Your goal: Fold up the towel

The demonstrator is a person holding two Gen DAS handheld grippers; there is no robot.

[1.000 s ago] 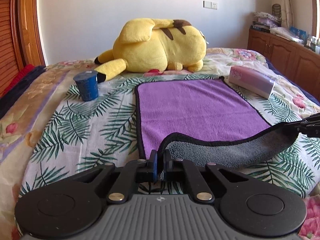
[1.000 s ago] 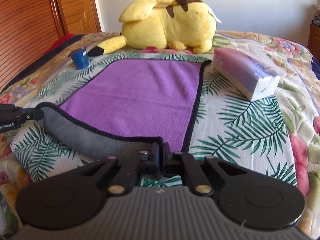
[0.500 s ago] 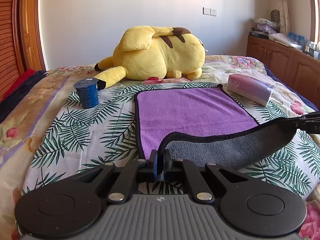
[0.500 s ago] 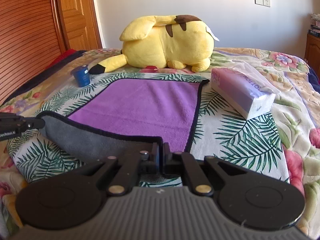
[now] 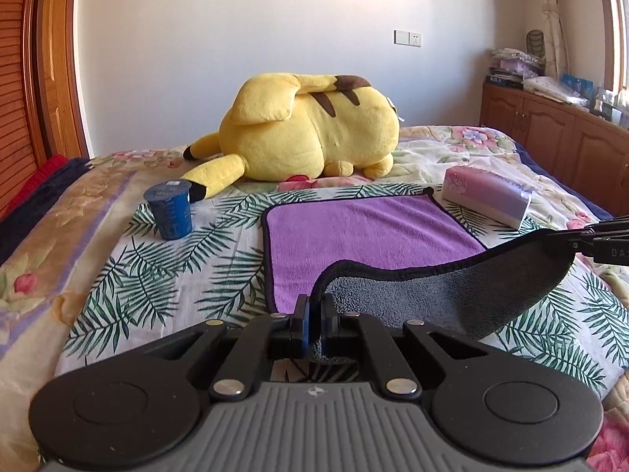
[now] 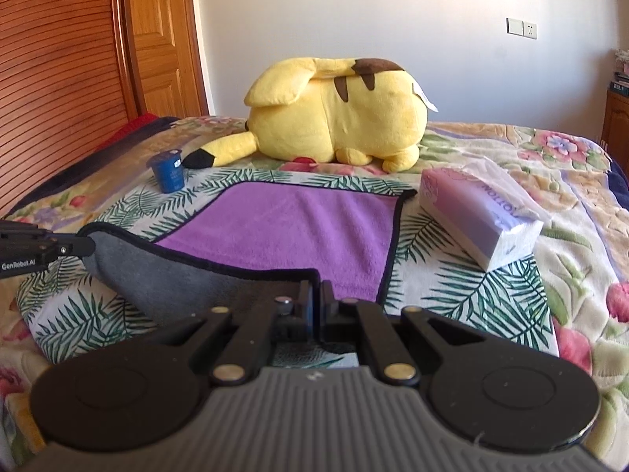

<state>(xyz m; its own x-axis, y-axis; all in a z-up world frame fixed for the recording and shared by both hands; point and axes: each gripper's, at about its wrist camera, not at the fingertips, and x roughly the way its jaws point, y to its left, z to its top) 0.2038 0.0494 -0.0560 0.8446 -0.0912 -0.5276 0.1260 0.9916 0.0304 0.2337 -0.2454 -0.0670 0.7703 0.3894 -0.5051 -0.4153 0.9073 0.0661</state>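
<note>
A purple towel (image 5: 365, 232) with a grey underside and black trim lies on the bed; it also shows in the right wrist view (image 6: 298, 232). Its near edge is lifted, so the grey side (image 5: 444, 295) hangs between the two grippers. My left gripper (image 5: 314, 316) is shut on the near left corner. My right gripper (image 6: 314, 295) is shut on the near right corner. The right gripper's tip shows at the right edge of the left wrist view (image 5: 597, 240), and the left gripper's tip shows at the left edge of the right wrist view (image 6: 51, 246).
A yellow plush toy (image 5: 310, 137) lies behind the towel. A blue cup (image 5: 171, 210) stands to the towel's left. A pink tissue box (image 5: 487, 196) lies to its right. The bedspread (image 5: 157, 275) has a leaf print. A wooden cabinet (image 5: 558, 137) stands at the right.
Both grippers have risen with the towel's near edge. The grey underside hangs higher and more of the far wall shows.
</note>
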